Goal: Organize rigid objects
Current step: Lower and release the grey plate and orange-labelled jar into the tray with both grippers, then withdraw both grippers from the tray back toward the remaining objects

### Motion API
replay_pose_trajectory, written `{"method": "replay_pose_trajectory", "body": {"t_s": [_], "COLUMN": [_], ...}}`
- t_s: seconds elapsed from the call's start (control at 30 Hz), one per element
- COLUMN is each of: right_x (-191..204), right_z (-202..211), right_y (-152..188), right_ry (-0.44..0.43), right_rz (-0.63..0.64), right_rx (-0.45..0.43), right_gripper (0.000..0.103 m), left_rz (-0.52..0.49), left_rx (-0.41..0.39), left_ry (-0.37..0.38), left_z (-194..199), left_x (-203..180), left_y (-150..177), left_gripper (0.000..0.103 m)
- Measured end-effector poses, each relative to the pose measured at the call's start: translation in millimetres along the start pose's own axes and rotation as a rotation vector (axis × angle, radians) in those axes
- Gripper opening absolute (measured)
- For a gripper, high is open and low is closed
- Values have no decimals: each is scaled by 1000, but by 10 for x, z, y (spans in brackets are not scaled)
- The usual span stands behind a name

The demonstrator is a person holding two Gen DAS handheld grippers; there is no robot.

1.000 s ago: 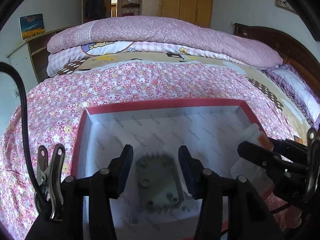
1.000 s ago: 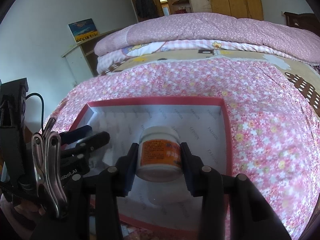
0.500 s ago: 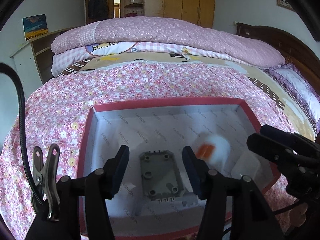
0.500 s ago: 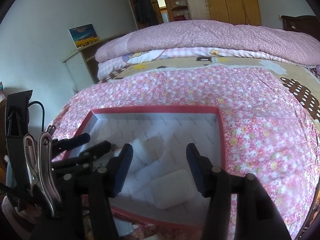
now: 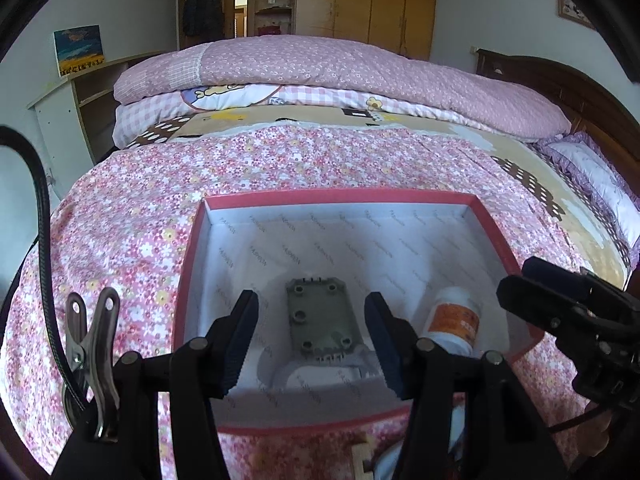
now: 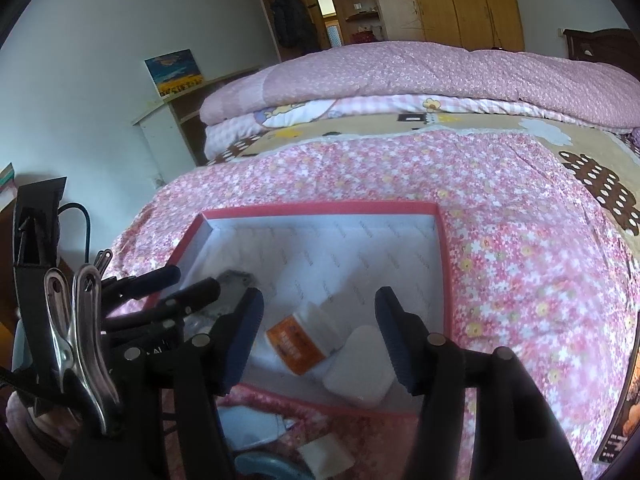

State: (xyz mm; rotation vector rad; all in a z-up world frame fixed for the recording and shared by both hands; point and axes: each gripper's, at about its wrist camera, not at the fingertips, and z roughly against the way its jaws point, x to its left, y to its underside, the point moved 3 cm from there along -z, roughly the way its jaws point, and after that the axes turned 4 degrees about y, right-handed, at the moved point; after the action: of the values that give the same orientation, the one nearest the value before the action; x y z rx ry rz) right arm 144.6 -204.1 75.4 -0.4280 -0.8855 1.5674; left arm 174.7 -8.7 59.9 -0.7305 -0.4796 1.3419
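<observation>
your right claw (image 6: 318, 336) just opened wide, empty; jar (image 6: 302, 334) now lies on side in red box (image 5: 192, 248), beside grey part (image 5: 320, 322). left claw (image 5: 310, 340) also wide, empty. both dropped; fetch next item.

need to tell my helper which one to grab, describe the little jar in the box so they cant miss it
On the flowered bedspread sits a red-rimmed box lined with white paper. The jar lies on its side near the box's front right corner, between a grey metal plate and a white rectangular case. It alone is round, with an orange label.
</observation>
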Motion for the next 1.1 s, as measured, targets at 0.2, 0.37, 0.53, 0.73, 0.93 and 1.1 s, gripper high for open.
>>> {"method": "replay_pose_trajectory", "body": {"t_s": [0.2,0.37,0.53,0.73,0.93,1.1], "right_x": [-3,-3,-17,-11,-3,-2], "right_z": [108,184,246,305,374,400], "right_y": [77,127,184,298,379,408], "right_ry": [-7,-10,-13,-21,-26,-24], "right_rz": [-9,-12,-19,-26,-32,-32], "right_rx": [4,4,6,20,24,24], "right_gripper": [59,59,59,59,59,59], "left_rz": [4,6,9,18,24,30], "left_rx": [-10,-15,-14,-13,-14,-10], "left_ry": [-5,-2,-1,-1,1,7], "left_z": [132,222,298,376,452,491], "left_x": [-28,-49,-71,-82,-96,-110], "left_y": [49,104,158,225,280,316], "left_gripper": [58,58,58,58,58,58]}}
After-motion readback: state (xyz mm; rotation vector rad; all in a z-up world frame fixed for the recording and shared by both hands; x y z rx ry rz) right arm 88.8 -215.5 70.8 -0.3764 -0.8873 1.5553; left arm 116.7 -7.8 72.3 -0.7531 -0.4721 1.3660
